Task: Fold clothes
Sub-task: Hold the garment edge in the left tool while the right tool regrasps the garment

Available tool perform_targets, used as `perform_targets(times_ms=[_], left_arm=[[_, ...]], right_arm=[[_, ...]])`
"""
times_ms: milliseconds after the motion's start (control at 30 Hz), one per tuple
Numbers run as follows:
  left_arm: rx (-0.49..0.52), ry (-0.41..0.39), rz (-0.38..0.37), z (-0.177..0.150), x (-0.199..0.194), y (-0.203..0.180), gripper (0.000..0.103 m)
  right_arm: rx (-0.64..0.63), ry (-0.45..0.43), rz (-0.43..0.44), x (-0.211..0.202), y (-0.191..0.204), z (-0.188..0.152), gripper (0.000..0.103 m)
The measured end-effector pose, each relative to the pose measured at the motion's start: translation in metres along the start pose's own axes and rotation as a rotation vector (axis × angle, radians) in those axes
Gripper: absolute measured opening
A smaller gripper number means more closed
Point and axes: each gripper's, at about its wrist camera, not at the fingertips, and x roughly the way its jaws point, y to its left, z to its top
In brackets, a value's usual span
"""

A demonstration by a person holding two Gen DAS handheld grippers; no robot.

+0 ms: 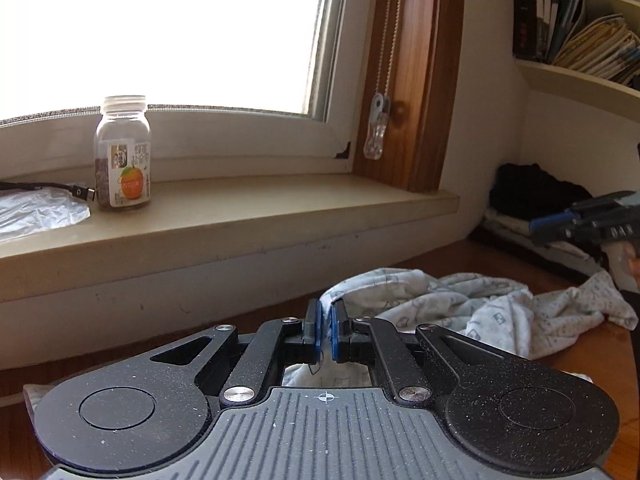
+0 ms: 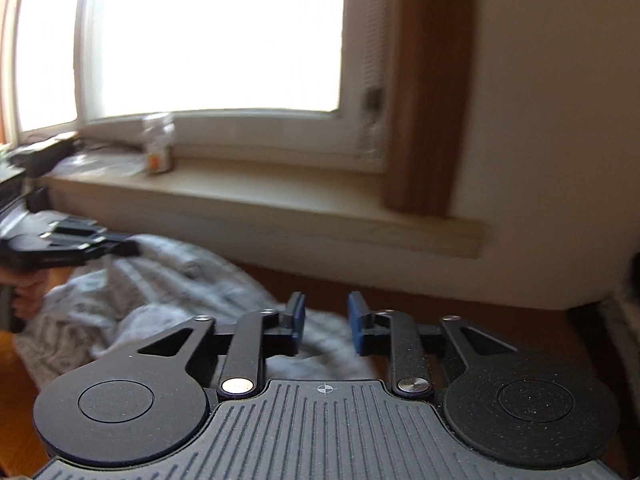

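Left gripper: pressed together, pinching an edge of the pale patterned garment, remainder crumpled on the wooden table right of the fingers. Right gripper: spread, nothing between; garment below and left.

**Home room, window corner**

A lived-in room in a home is indicated. A bright window with a wide sill is seen, with wooden trim and a blind's bead chain beside it. A labelled glass jar, a cable plug and crumpled plastic are left on the sill. Books and papers are stacked on a wall shelf. Patterned laundry is spread over a wooden surface.
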Motion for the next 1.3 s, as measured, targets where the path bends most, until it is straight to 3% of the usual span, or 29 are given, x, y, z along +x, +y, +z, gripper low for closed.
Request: perform_targets(times_ms=[67,200,267,433,500,567,633,933,1100,1233,1300], left_arm=[[-0.006,0.000,-0.002,0.000,0.000,0.001,0.005],[-0.006,-0.002,-0.006,-0.001,-0.001,0.002,0.005],[-0.006,0.002,-0.006,-0.001,-0.001,0.002,0.005],[-0.003,0.000,-0.002,-0.001,0.000,0.001,0.005],[-0.008,-0.011,0.010,0.000,-0.002,0.001,0.005],[-0.013,-0.024,0.013,0.001,-0.004,0.001,0.005],[-0.014,-0.036,0.013,0.001,-0.005,0.001,0.005],[-0.023,-0.070,0.021,0.004,-0.011,0.003,0.005],[-0.021,-0.066,0.003,0.005,-0.010,0.001,0.005],[-0.018,-0.035,-0.050,0.004,-0.006,-0.001,0.007],[-0.016,-0.029,-0.049,0.005,-0.005,-0.001,0.021]], right_arm=[[-0.041,0.028,0.060,0.012,0.027,0.001,0.038],[-0.144,0.077,0.148,0.037,0.067,-0.017,0.046],[-0.180,0.087,0.174,0.049,0.080,-0.022,0.059],[-0.239,0.112,0.196,0.054,0.088,-0.031,0.065],[-0.269,0.130,0.185,0.060,0.090,-0.035,0.058],[-0.289,0.156,0.170,0.062,0.088,-0.038,0.022],[-0.256,0.147,0.162,0.059,0.078,-0.040,0.011],[-0.157,-0.066,-0.031,-0.003,0.009,-0.017,0.007],[-0.083,-0.133,-0.113,-0.031,-0.034,-0.006,0.005],[-0.061,-0.072,-0.108,-0.018,-0.045,-0.015,0.005],[-0.063,-0.036,-0.105,-0.007,-0.041,-0.023,0.006]])
